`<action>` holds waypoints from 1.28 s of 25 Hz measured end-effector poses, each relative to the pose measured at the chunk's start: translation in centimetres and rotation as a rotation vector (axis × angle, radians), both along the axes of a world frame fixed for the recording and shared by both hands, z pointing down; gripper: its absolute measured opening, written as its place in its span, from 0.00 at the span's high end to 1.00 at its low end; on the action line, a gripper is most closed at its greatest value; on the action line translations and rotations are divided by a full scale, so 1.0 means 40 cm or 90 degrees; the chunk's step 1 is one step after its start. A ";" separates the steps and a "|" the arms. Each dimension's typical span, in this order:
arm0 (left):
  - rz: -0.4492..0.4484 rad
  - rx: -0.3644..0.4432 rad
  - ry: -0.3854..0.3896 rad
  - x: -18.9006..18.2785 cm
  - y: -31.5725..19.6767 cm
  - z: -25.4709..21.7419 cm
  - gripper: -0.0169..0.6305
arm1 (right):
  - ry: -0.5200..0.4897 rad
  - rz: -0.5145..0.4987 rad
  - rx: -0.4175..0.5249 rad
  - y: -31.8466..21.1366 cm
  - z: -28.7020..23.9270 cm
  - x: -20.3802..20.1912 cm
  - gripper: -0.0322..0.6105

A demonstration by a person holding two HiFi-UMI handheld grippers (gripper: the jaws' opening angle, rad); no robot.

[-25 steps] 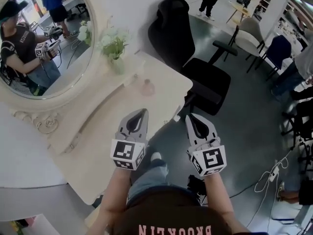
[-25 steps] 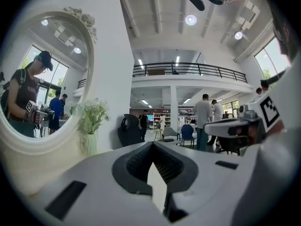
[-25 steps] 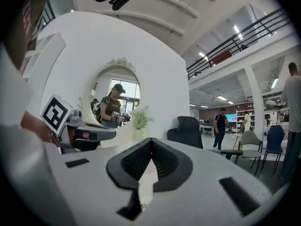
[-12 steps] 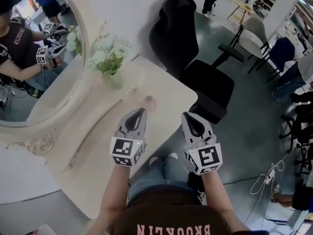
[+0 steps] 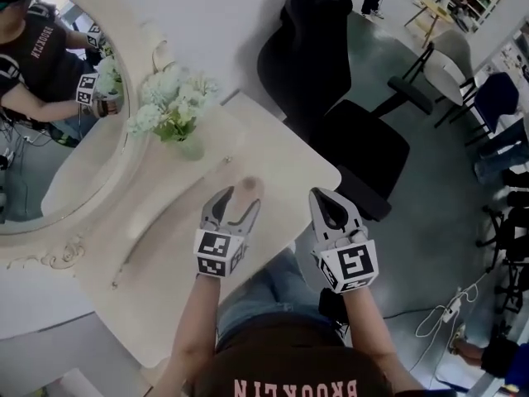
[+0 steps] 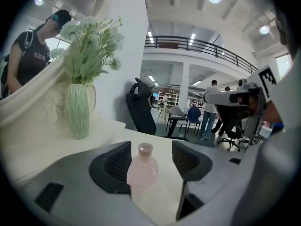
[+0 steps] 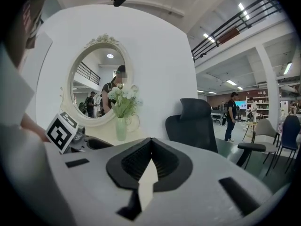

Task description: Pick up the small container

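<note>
The small container (image 5: 249,188) is a pale pink, round-bellied bottle with a short neck, upright on the cream dressing table (image 5: 165,255) near its right edge. My left gripper (image 5: 239,198) reaches up to it, and its jaws are opening. In the left gripper view the container (image 6: 142,168) stands between the two dark pads (image 6: 115,163), which do not press on it. My right gripper (image 5: 323,197) hovers off the table's right edge over the floor, shut with nothing in it. Its pads (image 7: 141,160) meet in the right gripper view.
A green vase of white flowers (image 5: 188,143) stands behind the container, against the oval mirror (image 5: 50,139). A black office chair (image 5: 347,122) stands just beyond the table's right edge. People and chairs are farther off across the grey floor.
My left gripper has moved forward to the pink container and gone from shut to open, with the container now between its jaws. The right gripper has stayed shut beside it.
</note>
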State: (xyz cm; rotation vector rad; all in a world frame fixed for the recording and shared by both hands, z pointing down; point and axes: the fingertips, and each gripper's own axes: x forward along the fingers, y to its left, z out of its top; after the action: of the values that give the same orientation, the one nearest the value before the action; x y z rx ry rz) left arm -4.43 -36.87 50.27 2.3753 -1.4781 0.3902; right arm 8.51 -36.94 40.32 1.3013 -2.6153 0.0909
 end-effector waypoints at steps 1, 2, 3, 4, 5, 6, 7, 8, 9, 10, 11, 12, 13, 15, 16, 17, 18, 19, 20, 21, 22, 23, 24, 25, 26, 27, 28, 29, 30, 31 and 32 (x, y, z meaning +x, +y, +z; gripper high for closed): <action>-0.004 -0.014 -0.002 0.002 -0.011 0.022 0.57 | 0.000 -0.002 -0.007 -0.015 0.011 0.007 0.95; -0.007 -0.027 -0.006 0.005 -0.021 0.044 0.57 | 0.001 -0.002 -0.015 -0.028 0.025 0.015 0.95; -0.010 -0.038 -0.013 0.008 -0.029 0.065 0.57 | 0.002 -0.003 -0.026 -0.039 0.041 0.022 0.95; -0.011 -0.049 -0.021 0.011 -0.035 0.085 0.55 | 0.003 -0.002 -0.037 -0.047 0.058 0.028 0.95; -0.011 -0.058 -0.030 0.016 -0.041 0.104 0.53 | 0.004 -0.001 -0.048 -0.054 0.077 0.035 0.95; -0.010 -0.063 -0.042 0.020 -0.047 0.123 0.50 | 0.005 0.000 -0.058 -0.060 0.095 0.040 0.95; -0.009 -0.063 -0.057 0.023 -0.055 0.142 0.47 | 0.005 0.002 -0.067 -0.067 0.114 0.046 0.95; -0.007 -0.061 -0.075 0.024 -0.064 0.161 0.45 | 0.004 0.004 -0.076 -0.073 0.131 0.050 0.95; -0.005 -0.060 -0.093 0.025 -0.073 0.180 0.44 | 0.002 0.006 -0.084 -0.077 0.146 0.053 0.95; -0.003 -0.062 -0.107 0.027 -0.080 0.197 0.43 | 0.002 0.007 -0.091 -0.080 0.161 0.056 0.95; -0.002 -0.066 -0.117 0.030 -0.087 0.212 0.42 | 0.002 0.007 -0.099 -0.080 0.175 0.059 0.95; -0.001 -0.071 -0.121 0.033 -0.092 0.225 0.42 | 0.003 0.007 -0.106 -0.079 0.189 0.061 0.95; -0.002 -0.074 -0.123 0.034 -0.099 0.238 0.41 | 0.004 0.007 -0.112 -0.078 0.203 0.063 0.95; -0.005 -0.079 -0.126 0.037 -0.114 0.260 0.41 | 0.006 0.006 -0.122 -0.079 0.229 0.065 0.95; -0.007 -0.082 -0.130 0.037 -0.121 0.270 0.41 | 0.007 0.005 -0.127 -0.080 0.240 0.066 0.95; -0.008 -0.088 -0.136 0.038 -0.126 0.279 0.41 | 0.008 0.004 -0.132 -0.079 0.249 0.066 0.95; -0.008 -0.096 -0.145 0.037 -0.127 0.287 0.41 | 0.009 0.002 -0.137 -0.076 0.257 0.066 0.95; -0.008 -0.105 -0.156 0.037 -0.127 0.294 0.40 | 0.010 0.001 -0.141 -0.074 0.263 0.066 0.95; -0.007 -0.114 -0.167 0.037 -0.128 0.298 0.40 | 0.011 -0.001 -0.144 -0.073 0.268 0.066 0.95; -0.005 -0.120 -0.175 0.038 -0.129 0.300 0.41 | 0.012 -0.002 -0.146 -0.073 0.271 0.066 0.95; -0.004 -0.123 -0.181 0.040 -0.131 0.301 0.41 | 0.013 -0.003 -0.147 -0.073 0.273 0.065 0.95; -0.002 -0.125 -0.183 0.041 -0.132 0.302 0.40 | 0.013 -0.004 -0.146 -0.074 0.273 0.064 0.95; -0.001 -0.127 -0.184 0.042 -0.133 0.303 0.41 | 0.013 -0.005 -0.146 -0.075 0.273 0.063 0.95; 0.000 -0.128 -0.184 0.042 -0.133 0.304 0.41 | 0.012 -0.005 -0.144 -0.077 0.272 0.063 0.95; 0.000 -0.130 -0.183 0.042 -0.133 0.304 0.40 | 0.012 -0.005 -0.143 -0.077 0.270 0.062 0.95; 0.000 -0.133 -0.182 0.041 -0.133 0.304 0.40 | 0.011 -0.005 -0.141 -0.077 0.267 0.061 0.95; 0.000 -0.136 -0.180 0.040 -0.132 0.305 0.40 | 0.012 -0.007 -0.138 -0.077 0.262 0.058 0.95; 0.001 -0.140 -0.177 0.039 -0.130 0.305 0.40 | 0.013 -0.011 -0.135 -0.076 0.255 0.054 0.95; 0.003 -0.143 -0.172 0.038 -0.127 0.302 0.40 | 0.015 -0.015 -0.131 -0.075 0.247 0.050 0.95; 0.004 -0.143 -0.169 0.039 -0.123 0.296 0.40 | 0.016 -0.017 -0.127 -0.073 0.237 0.049 0.95; 0.005 -0.139 -0.166 0.040 -0.119 0.284 0.40 | 0.017 -0.019 -0.123 -0.071 0.228 0.048 0.95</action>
State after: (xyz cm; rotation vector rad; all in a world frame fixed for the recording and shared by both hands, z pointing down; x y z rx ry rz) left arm -2.84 -41.65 61.63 2.2219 -1.4484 0.8456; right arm 10.44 -39.78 49.45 1.1899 -2.5291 0.3100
